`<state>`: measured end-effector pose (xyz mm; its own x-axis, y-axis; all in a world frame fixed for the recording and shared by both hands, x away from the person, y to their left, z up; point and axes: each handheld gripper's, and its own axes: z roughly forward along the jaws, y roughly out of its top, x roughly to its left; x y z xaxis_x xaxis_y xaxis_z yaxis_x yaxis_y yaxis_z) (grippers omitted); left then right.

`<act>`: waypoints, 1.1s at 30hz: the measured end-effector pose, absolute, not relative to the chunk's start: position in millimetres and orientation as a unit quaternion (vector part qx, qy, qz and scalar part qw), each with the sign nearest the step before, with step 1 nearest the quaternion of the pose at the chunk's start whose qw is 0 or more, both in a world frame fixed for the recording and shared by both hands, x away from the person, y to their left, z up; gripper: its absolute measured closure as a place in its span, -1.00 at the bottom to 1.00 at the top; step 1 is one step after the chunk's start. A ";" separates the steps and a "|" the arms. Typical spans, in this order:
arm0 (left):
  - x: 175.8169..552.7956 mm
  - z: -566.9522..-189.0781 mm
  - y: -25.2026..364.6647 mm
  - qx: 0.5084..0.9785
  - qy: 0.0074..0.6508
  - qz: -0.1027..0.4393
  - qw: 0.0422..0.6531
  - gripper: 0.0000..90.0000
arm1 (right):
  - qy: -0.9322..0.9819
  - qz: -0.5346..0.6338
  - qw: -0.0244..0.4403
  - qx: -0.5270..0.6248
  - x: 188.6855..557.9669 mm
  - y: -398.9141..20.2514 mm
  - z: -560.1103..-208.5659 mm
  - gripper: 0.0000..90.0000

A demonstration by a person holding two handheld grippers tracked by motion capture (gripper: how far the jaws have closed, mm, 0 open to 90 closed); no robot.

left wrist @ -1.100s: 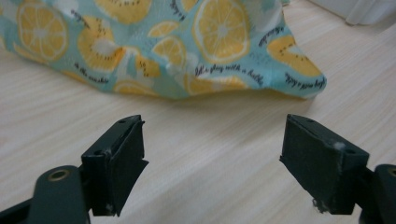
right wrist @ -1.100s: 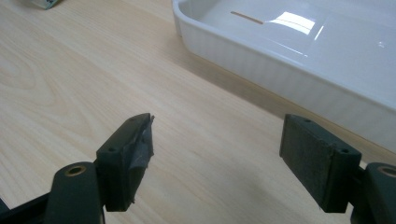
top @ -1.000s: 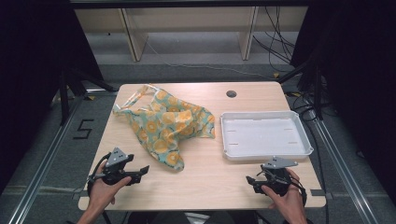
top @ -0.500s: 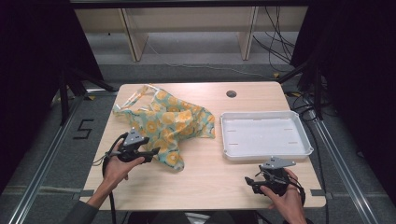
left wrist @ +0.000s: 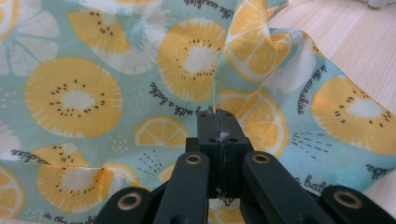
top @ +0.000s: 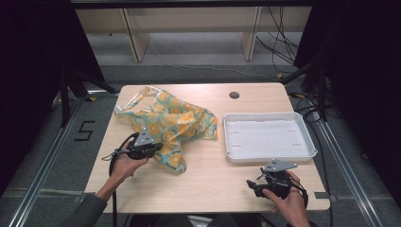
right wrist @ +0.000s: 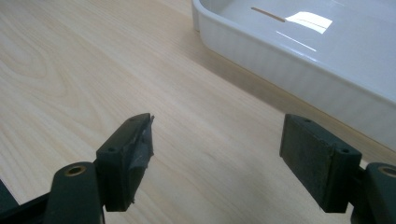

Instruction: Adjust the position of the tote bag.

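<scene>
I've got the left tool (left wrist: 218,122) over the near-left part of the fruit-print cloth (top: 172,124), and in the left gripper view its jaws are clenched tight together, with a raised fold of the fabric running up from just past the tips. Whether a pinch of cloth is truly caught between them I cannot tell; the jaws look pressed pad to pad with only lint at the seam. The cloth lies crumpled on the left half of the counter (top: 208,184), one corner trailing toward me, its right edge just short of the white tray (top: 309,153), which stands bare on the right.

My right tool (right wrist: 217,154) hangs low over bare wood near the front right corner, jaws spread wide and released, the tray's wall just ahead of it.

I judge this is the grasp step: getting hold of the cloth. Next I'd want a gentle lift with the left to prove the grip, then bring the right across to take a second point so the fabric can be spread or carried.

Writing on the print reads "in the sunshine" and what looks like "...y with a babe" in looping script; no brand label that I can see.
</scene>
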<state>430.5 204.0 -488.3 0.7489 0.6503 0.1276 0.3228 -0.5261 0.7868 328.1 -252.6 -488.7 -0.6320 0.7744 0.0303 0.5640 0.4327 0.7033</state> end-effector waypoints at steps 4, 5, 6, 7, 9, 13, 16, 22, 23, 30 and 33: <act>429.7 -490.1 202.0 0.849 0.289 0.202 0.394 1.00 | 0.831 0.350 0.149 0.405 327.6 -251.7 -487.9 -0.41; 429.7 -490.1 202.0 0.849 0.289 0.202 0.394 1.00 | 0.833 0.350 0.156 0.400 327.9 -252.2 -487.6 -0.41; 429.1 -490.6 201.4 0.850 0.289 0.195 0.394 1.00 | 0.833 0.350 0.156 0.400 327.9 -252.2 -487.6 -0.41; 426.8 -490.9 198.9 0.852 0.287 0.191 0.395 1.00 | 0.830 0.350 0.151 0.407 326.9 -251.4 -487.3 -0.41; 422.9 -490.0 194.2 0.854 0.278 0.187 0.399 1.00 | 0.831 0.350 0.152 0.405 327.0 -251.6 -487.3 -0.41; 412.1 -488.9 182.3 0.858 0.264 0.169 0.407 1.00 | 0.833 0.354 0.161 0.393 328.6 -252.7 -487.4 -0.41; 407.5 -490.5 174.7 0.865 0.253 0.160 0.403 1.00 | 0.831 0.352 0.149 0.404 326.6 -251.4 -487.0 -0.41; 391.7 -490.2 143.8 0.872 0.222 0.139 0.413 1.00 | 0.833 0.354 0.152 0.396 327.5 -251.5 -485.8 -0.41; 390.3 -490.0 139.9 0.872 0.221 0.136 0.415 1.00 | 0.834 0.354 0.152 0.395 327.8 -251.6 -485.9 -0.41; 389.1 -490.0 115.3 0.874 0.216 0.122 0.418 1.00 | 0.832 0.359 0.163 0.391 328.6 -250.1 -485.4 -0.41; 391.8 -488.2 95.9 0.874 0.216 0.118 0.419 1.00 | 0.830 0.362 0.156 0.395 328.3 -248.3 -485.8 -0.41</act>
